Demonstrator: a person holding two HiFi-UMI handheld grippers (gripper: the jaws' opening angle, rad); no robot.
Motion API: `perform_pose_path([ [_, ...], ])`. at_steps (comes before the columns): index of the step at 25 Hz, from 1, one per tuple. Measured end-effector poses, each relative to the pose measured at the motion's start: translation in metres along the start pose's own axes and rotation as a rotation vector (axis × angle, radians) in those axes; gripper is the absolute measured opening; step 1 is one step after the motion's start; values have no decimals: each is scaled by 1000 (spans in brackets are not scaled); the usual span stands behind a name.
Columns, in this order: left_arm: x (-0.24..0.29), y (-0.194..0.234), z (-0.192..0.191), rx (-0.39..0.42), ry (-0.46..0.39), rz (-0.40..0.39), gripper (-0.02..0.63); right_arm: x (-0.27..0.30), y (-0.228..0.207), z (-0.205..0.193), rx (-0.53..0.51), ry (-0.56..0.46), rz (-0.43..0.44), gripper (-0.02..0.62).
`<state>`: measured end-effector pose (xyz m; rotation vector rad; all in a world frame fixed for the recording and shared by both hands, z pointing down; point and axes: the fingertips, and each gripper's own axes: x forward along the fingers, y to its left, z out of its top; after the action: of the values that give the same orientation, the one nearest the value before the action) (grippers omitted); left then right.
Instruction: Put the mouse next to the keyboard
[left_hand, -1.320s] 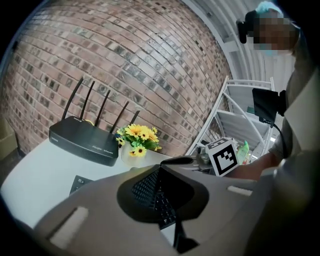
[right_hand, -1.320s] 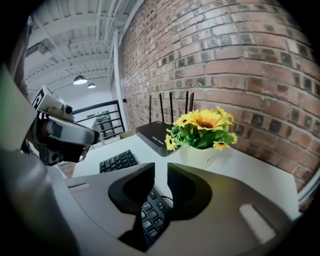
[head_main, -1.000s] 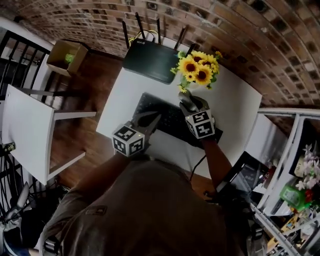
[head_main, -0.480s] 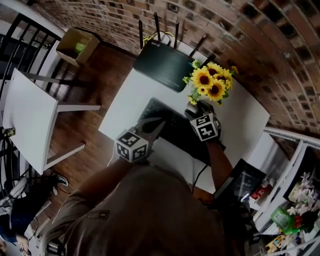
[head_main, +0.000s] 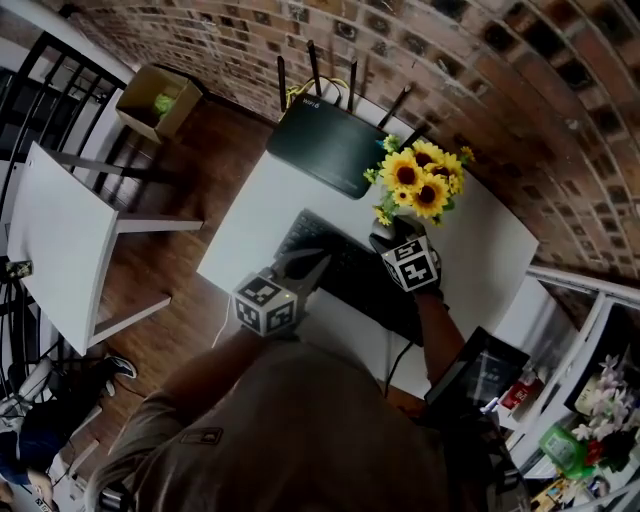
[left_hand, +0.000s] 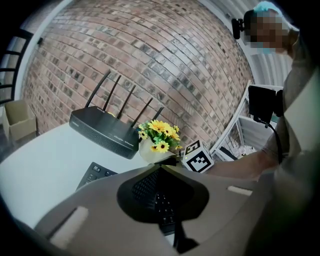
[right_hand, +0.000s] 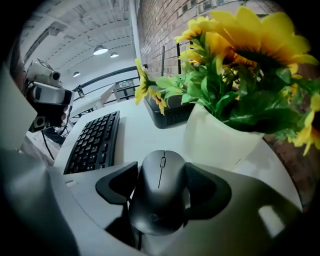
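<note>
In the right gripper view a dark grey mouse (right_hand: 160, 192) lies on the white table between the jaws of my right gripper (right_hand: 161, 182). The jaws are closing, and the pads (right_hand: 117, 182) stand beside the mouse's sides without clearly pressing it. The black keyboard (right_hand: 95, 142) lies just left of the mouse. In the head view my right gripper (head_main: 393, 238) is at the keyboard's (head_main: 345, 270) far right end, below the flowers, and hides the mouse. My left gripper (head_main: 305, 262) hovers over the keyboard's near left part, fingertips together, holding nothing (left_hand: 161, 164).
A white vase of sunflowers (right_hand: 220, 140) stands right next to the mouse, on its right. A black router (head_main: 325, 140) with antennas sits at the table's (head_main: 250, 210) far edge. A white chair (head_main: 60, 250) and a cardboard box (head_main: 160, 100) are on the left, shelving on the right.
My right gripper has moved a little farther across the table, closer to the sunflower vase. The left gripper has stayed over the keyboard's near side.
</note>
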<state>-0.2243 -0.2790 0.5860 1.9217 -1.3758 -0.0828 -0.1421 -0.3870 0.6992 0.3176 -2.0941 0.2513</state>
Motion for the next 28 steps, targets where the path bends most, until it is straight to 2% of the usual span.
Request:
perform_pose_path([
  [8, 5, 0, 1, -9, 5, -5, -7, -1, 1, 2, -1, -12, 1, 304],
  [21, 8, -6, 4, 10, 21, -28, -8, -19, 0, 18, -6, -111, -51, 301],
  [28, 12, -16, 12, 42, 22, -73, -8, -46, -4, 21, 6, -143, -118, 301],
])
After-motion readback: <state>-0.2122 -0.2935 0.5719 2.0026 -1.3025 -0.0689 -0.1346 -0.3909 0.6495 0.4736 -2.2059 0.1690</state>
